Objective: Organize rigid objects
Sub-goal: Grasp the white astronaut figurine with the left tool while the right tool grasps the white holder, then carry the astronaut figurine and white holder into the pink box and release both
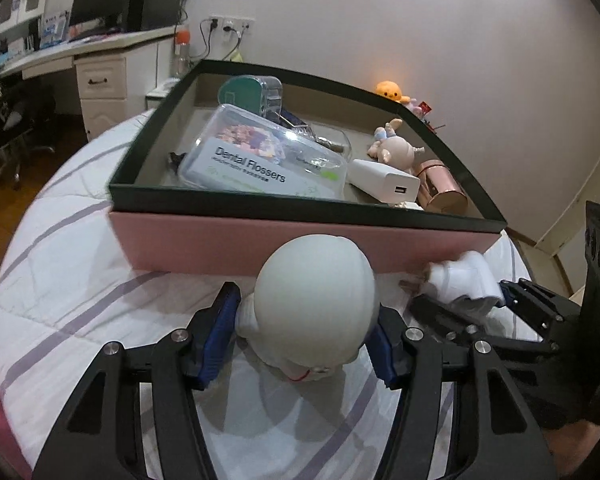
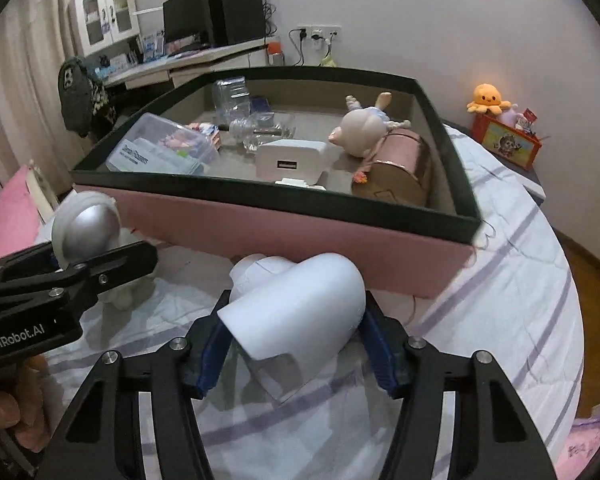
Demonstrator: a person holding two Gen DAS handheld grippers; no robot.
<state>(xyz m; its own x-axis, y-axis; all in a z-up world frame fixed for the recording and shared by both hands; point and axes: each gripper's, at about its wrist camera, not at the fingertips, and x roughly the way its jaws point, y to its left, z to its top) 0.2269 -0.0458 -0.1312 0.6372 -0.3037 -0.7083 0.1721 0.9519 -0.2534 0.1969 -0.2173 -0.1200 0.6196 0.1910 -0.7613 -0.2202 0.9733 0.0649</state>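
Note:
A white helmeted figurine (image 1: 316,280) stands on the striped bedspread just in front of the pink box (image 1: 300,210). My left gripper (image 1: 304,320) is shut on it, its blue pads pressing the body below the round head. In the right wrist view the figurine (image 2: 86,228) shows a silver visor between the left gripper's (image 2: 88,256) fingers. My right gripper (image 2: 296,320) is shut on a white plug adapter (image 2: 300,304), also close to the box's (image 2: 260,196) pink front wall. The left wrist view shows the adapter (image 1: 468,280), prongs pointing left, in the right gripper (image 1: 460,300).
The dark-rimmed box holds a dental flossers case (image 1: 260,160), a white charger block (image 2: 292,158), a pig doll (image 2: 360,128), a rose-gold case (image 2: 396,172) and clear plastic items. A desk with monitor (image 1: 100,4) stands far left. An orange plush (image 2: 488,98) sits by the wall.

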